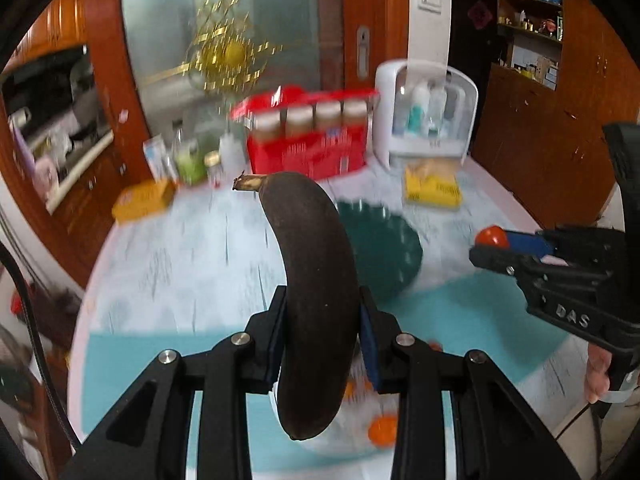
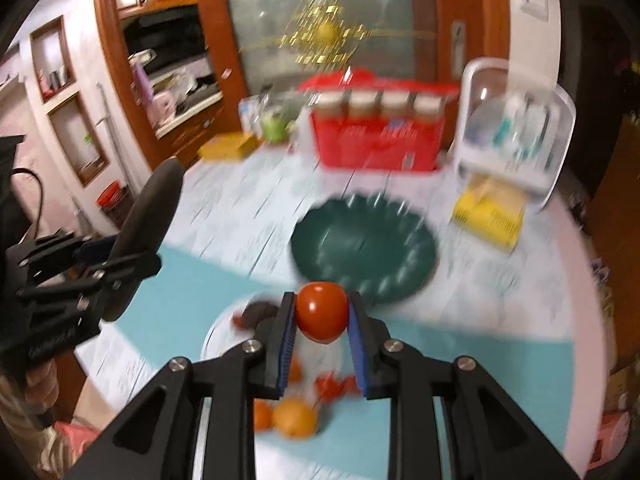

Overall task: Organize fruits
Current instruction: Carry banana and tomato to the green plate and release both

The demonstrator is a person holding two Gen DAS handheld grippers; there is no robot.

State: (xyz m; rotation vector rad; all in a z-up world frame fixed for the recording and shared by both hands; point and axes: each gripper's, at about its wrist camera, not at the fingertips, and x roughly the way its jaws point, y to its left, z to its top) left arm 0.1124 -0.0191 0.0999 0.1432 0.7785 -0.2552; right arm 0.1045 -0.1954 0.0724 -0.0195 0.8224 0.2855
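**Dark banana in my left grip, red tomato in my right**

Blackened brown, the banana stands nearly upright between the blue pads of my left gripper, which clamp it around its middle; its stem end curves up and away to the far left, and its lower end hangs below my fingers. My right gripper is closed on one red tomato, pinched right at the pad tips, so most of it sticks out beyond them.

Both fruits are lifted above the table. Below my right fingers sits a white plate on a teal mat, and beyond it, towards the far side, a dark green scalloped bowl.

I count one banana, one tomato, one green bowl and one white plate. On the plate I make out two orange fruits, some small red pieces and a dark lump, but the blur and my own fingers hide parts of it, so I cannot count them surely. At the far edge stands a red box with four jars; the items around it are smeared beyond naming.
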